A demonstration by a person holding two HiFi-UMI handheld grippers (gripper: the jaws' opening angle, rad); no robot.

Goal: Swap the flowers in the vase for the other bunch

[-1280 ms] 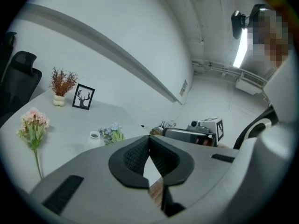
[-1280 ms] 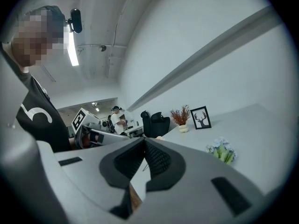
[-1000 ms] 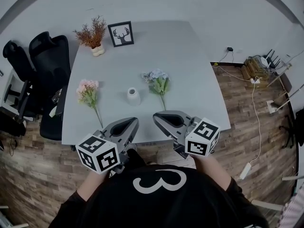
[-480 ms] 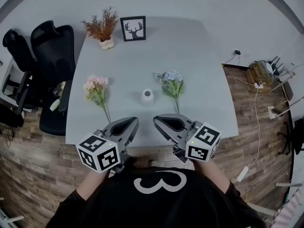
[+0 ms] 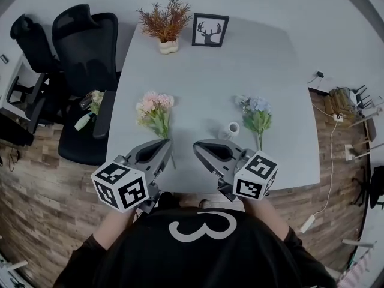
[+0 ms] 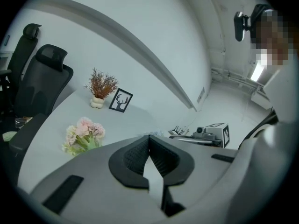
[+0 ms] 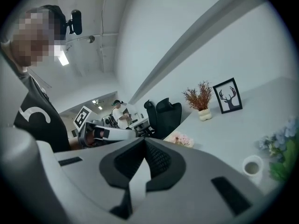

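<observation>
Head view of one pale grey worktop [image 5: 210, 77] with two grippers held over its near edge. Left gripper [image 5: 164, 145] and right gripper [image 5: 198, 144]: each has its jaws pressed together with nothing between them, as each gripper's own view confirms.

Task items: one white vase [image 5: 233, 129], upright and right of centre, just beyond the right gripper. Two bunches of flowers lie flat on the worktop, outside the vase. The pink bunch [image 5: 155, 110] is on the left, with its stem running toward the left gripper. The blue bunch [image 5: 257, 111] is on the right, just beside the vase.

Surroundings: one dried plant [image 5: 165, 21] in a pale pot and one framed deer picture [image 5: 210, 30] stand side by side at the far edge. Two black office chairs [image 5: 87, 41] crowd the worktop's left side. Cables [image 5: 339, 98] lie on the wooden floor [image 5: 42, 221] at right.
</observation>
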